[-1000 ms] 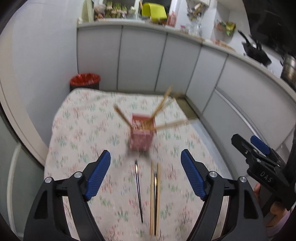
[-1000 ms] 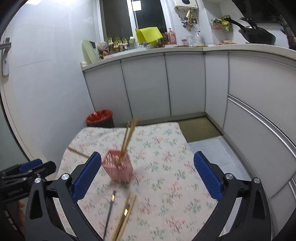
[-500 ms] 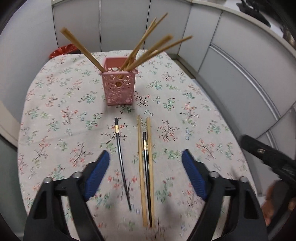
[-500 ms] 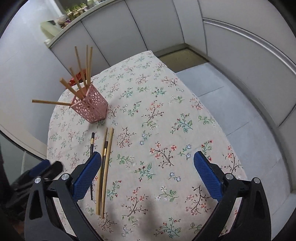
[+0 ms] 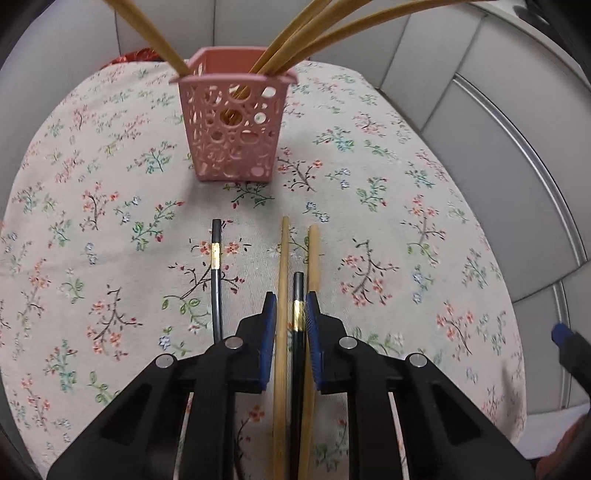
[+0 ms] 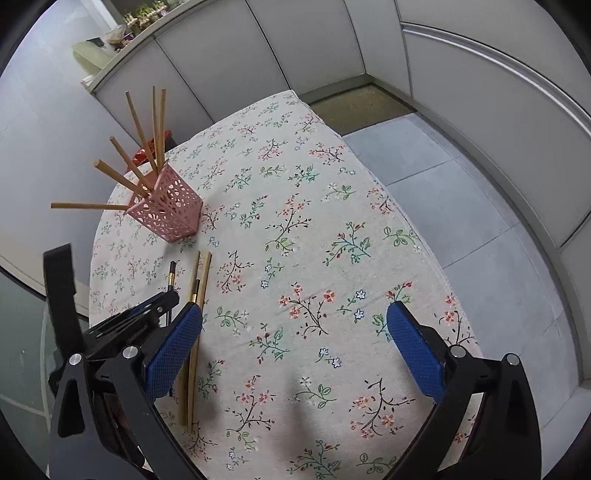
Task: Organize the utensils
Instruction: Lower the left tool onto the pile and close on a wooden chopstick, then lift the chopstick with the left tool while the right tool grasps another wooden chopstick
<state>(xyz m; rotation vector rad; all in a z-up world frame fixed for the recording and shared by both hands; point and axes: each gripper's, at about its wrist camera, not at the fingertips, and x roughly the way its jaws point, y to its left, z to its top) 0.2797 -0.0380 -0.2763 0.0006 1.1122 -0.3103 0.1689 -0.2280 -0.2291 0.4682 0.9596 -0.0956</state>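
The left hand-held gripper (image 5: 290, 314) has just dropped and closed its jaws around a pale wooden chopstick (image 5: 281, 295) and a black gold-banded chopstick (image 5: 297, 306) lying on the floral-clothed surface (image 5: 110, 221), ready for lifting into the pink perforated holder (image 5: 232, 122), while the right hand-held gripper (image 6: 295, 347) hangs wide open.

Holder (image 5: 234, 127) w/ chopsticks (image 5: 295, 35) behind; four loose chopsticks (image 5: 282, 258) on tablecloth (image 5: 388, 206) in front.

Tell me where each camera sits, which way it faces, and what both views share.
Left wrist: rides the left gripper, aimed steeply down; its jaws have just been closing around the black chopstick.
Right wrist: rides the right gripper, jaws wide, facing the tablecloth.
Shared: pink holder, chopsticks, tablecloth; each view shows the other gripper.
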